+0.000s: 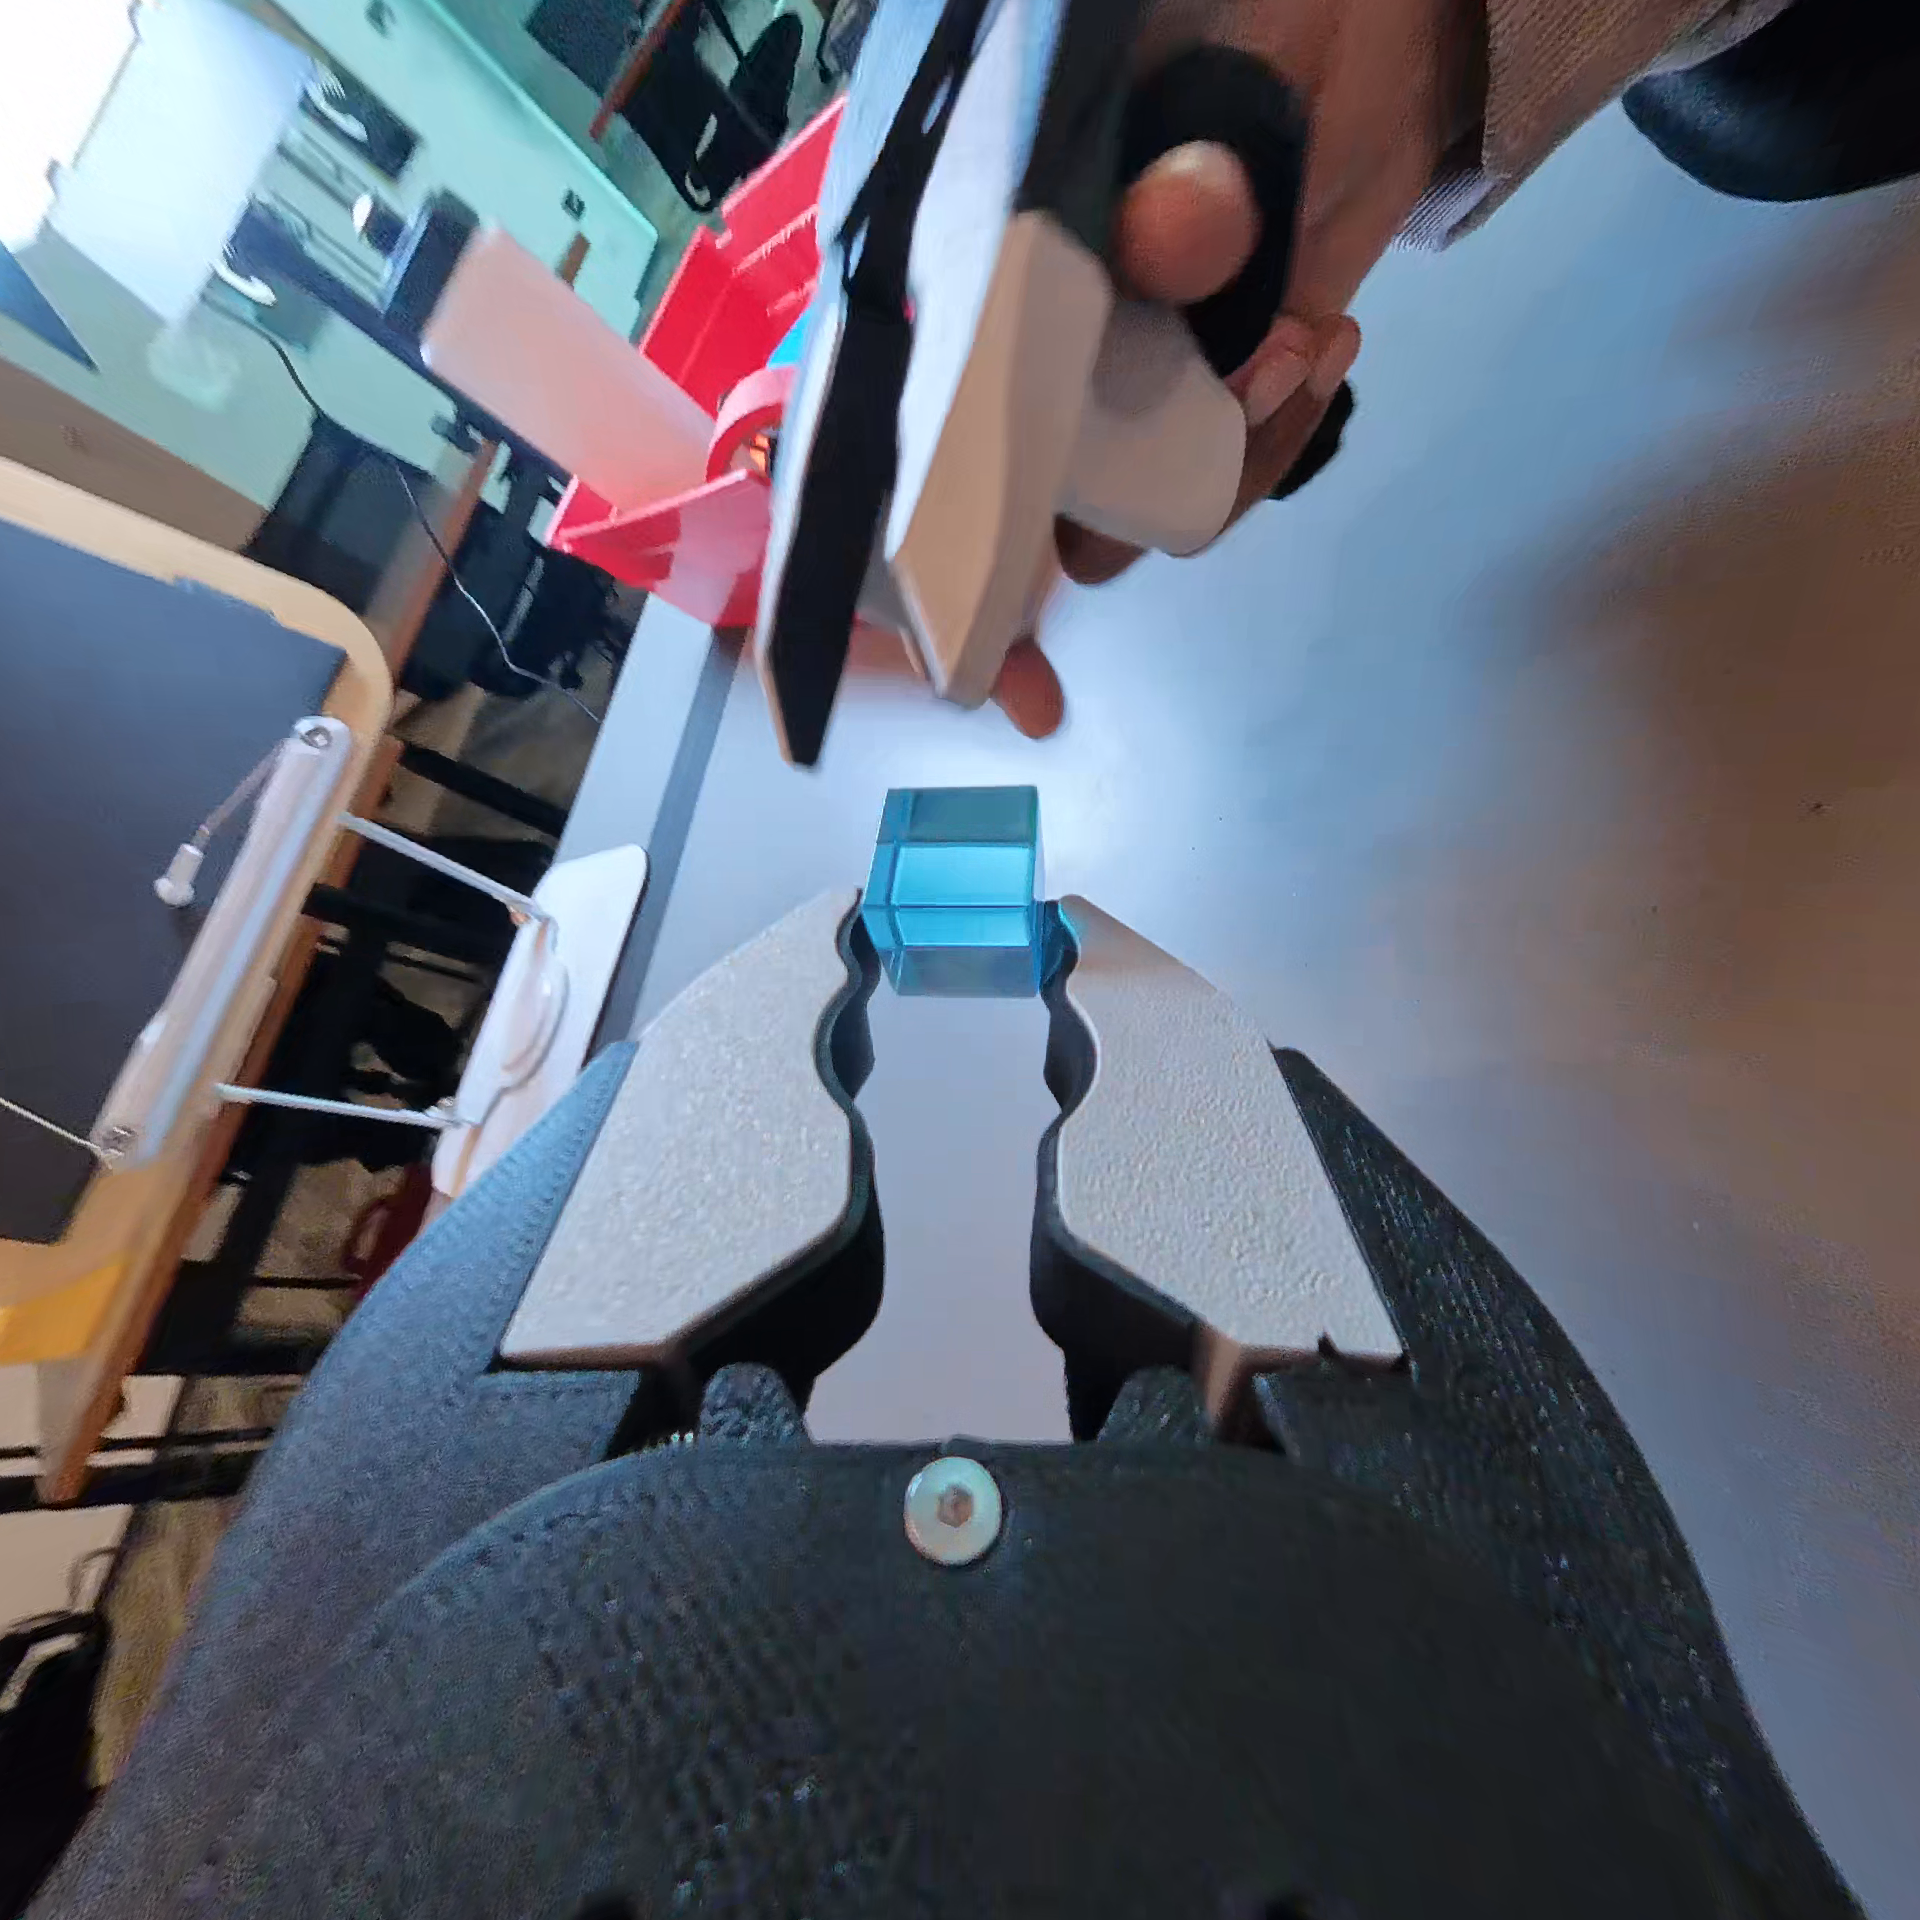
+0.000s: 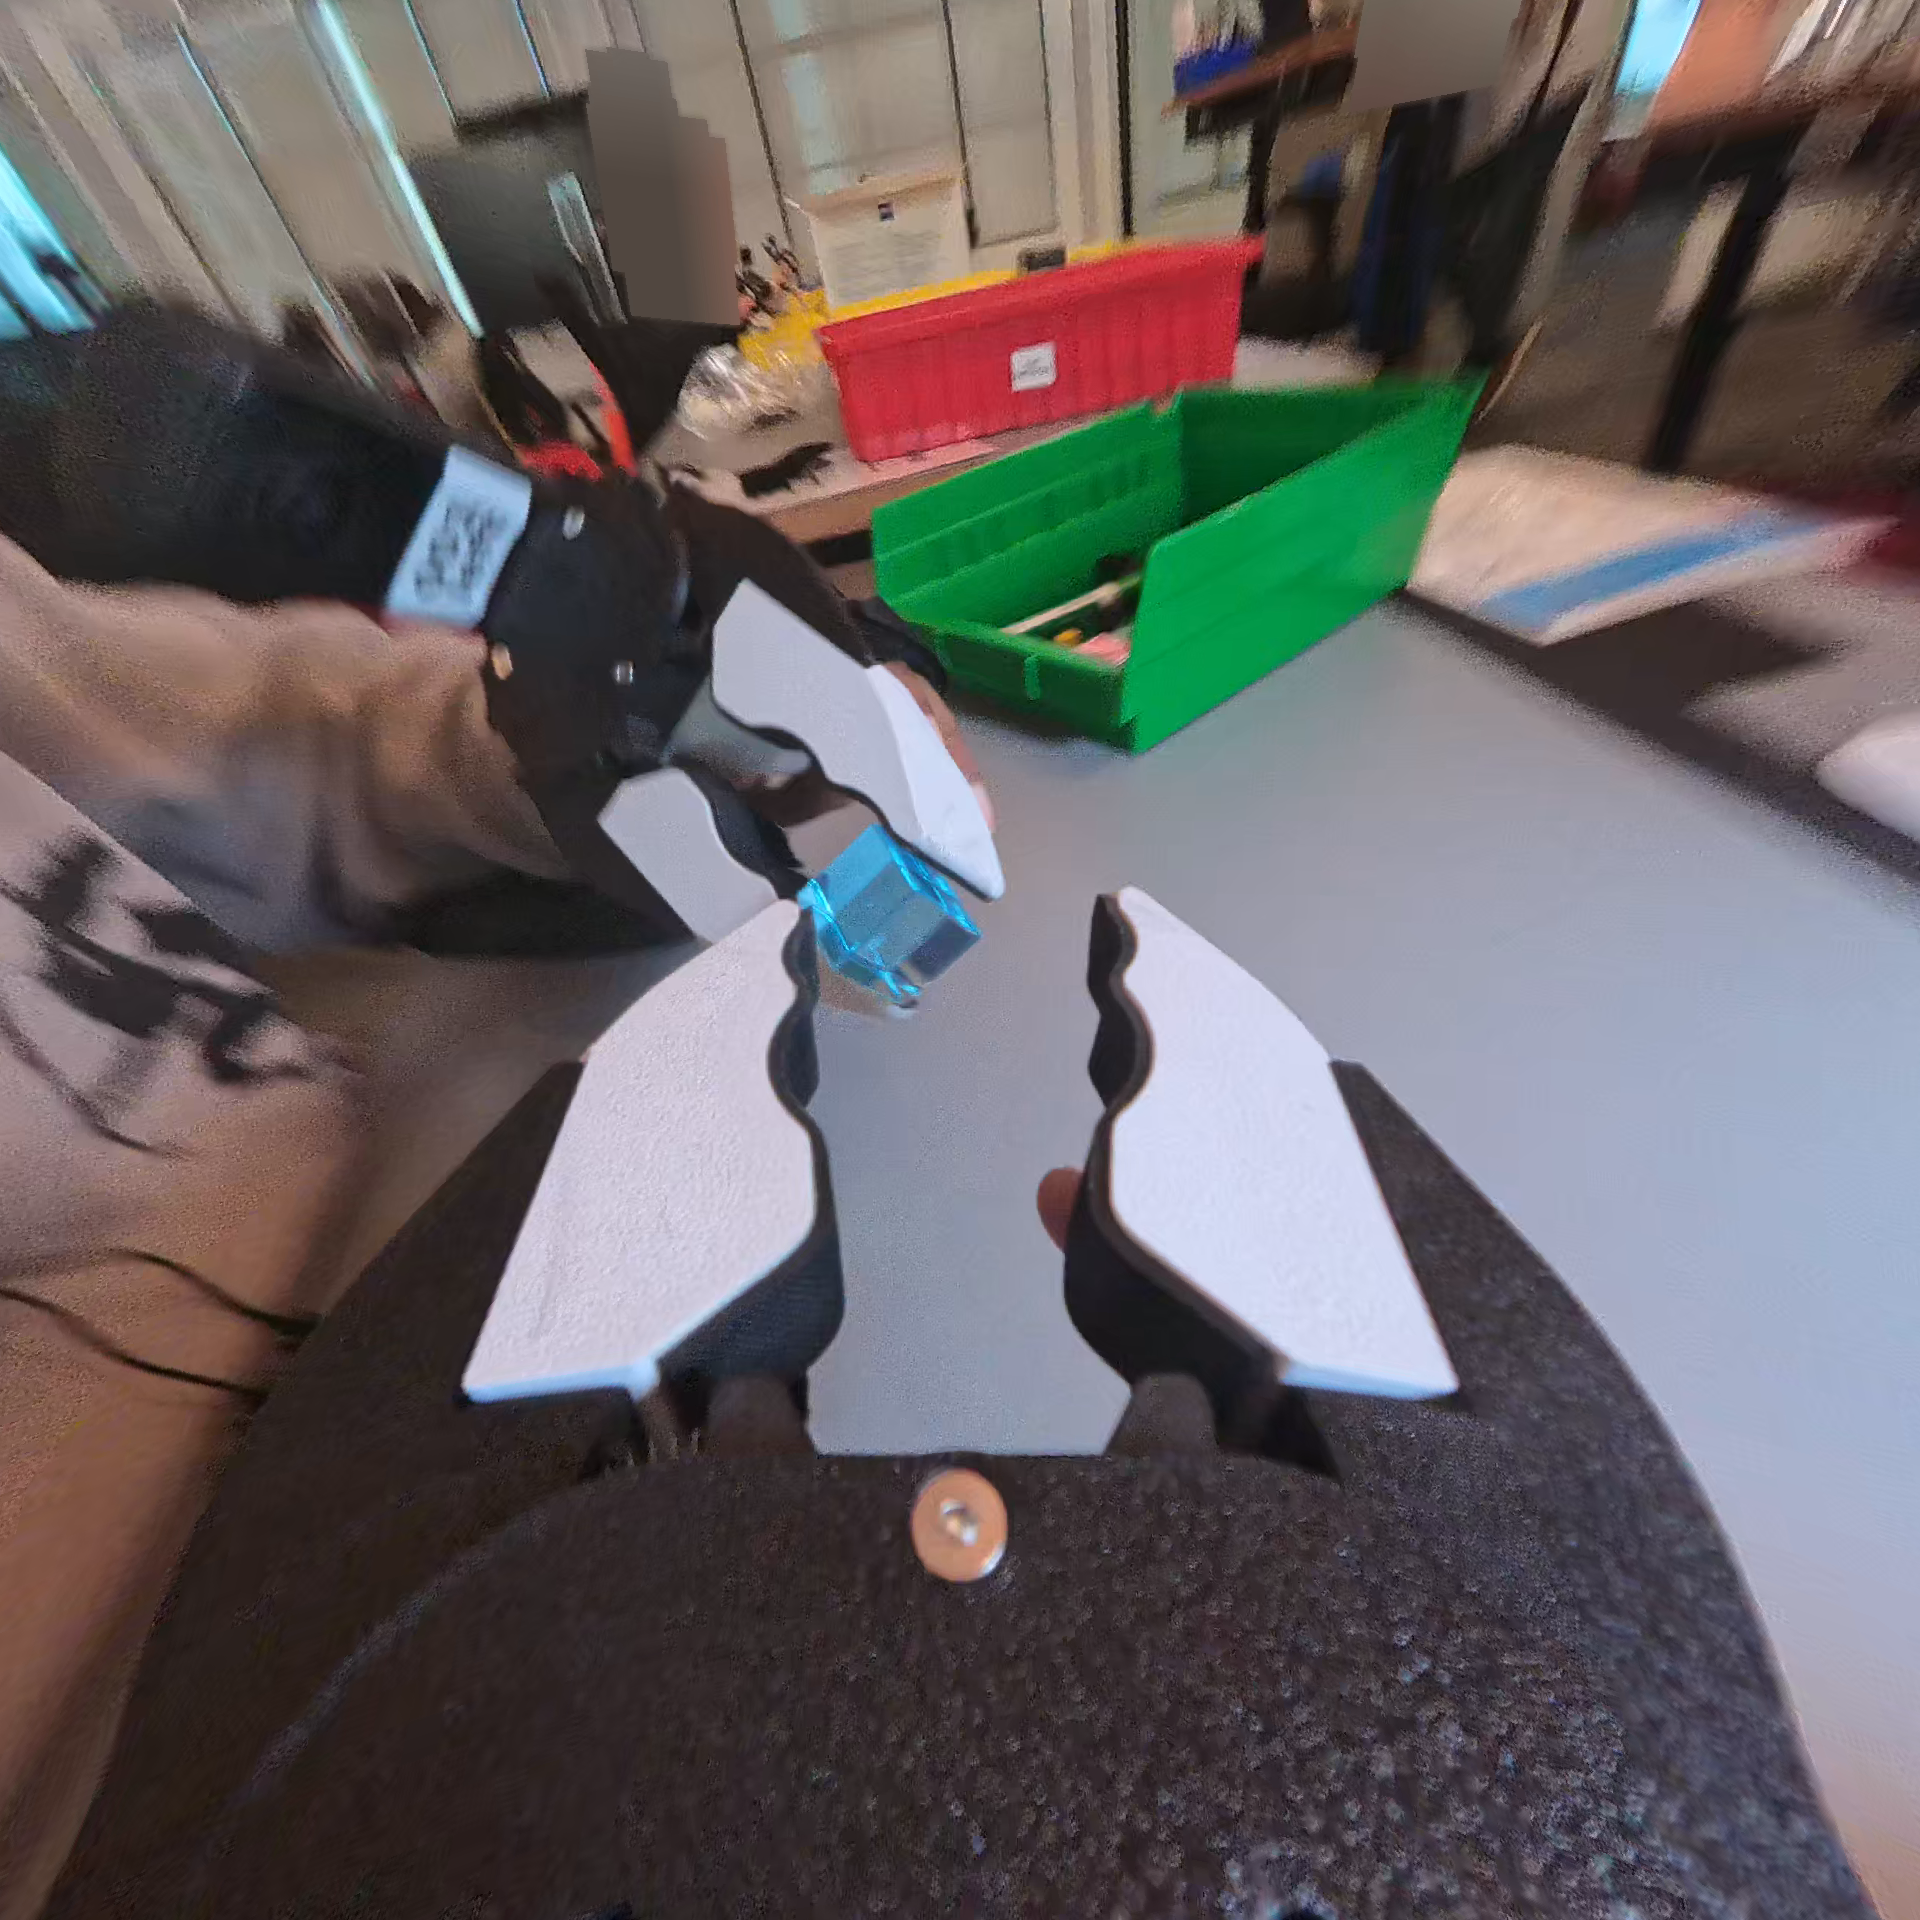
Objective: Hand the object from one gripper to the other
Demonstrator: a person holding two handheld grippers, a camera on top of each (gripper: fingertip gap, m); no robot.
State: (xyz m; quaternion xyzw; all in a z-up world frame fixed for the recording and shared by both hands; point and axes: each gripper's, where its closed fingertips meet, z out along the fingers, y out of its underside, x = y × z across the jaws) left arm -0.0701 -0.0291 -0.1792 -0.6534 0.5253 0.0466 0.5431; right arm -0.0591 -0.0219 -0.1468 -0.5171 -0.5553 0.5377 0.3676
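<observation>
Right at the tips of the left gripper (image 1: 958,940), a clear blue cube (image 1: 958,891) is pinched between the two white fingers (image 1: 727,1122), held above the grey worktop (image 1: 1507,935). Just past it hangs the right gripper (image 1: 878,686), its fingers spread apart with nothing between them. From the right wrist view, the right gripper (image 2: 951,914) stands wide open, and the cube (image 2: 888,914) sits just beyond the tip of its left finger (image 2: 675,1132), touching or nearly so. Farther beyond the fingers, a green bin (image 2: 1174,561) and a red bin (image 2: 1039,343) stand.
</observation>
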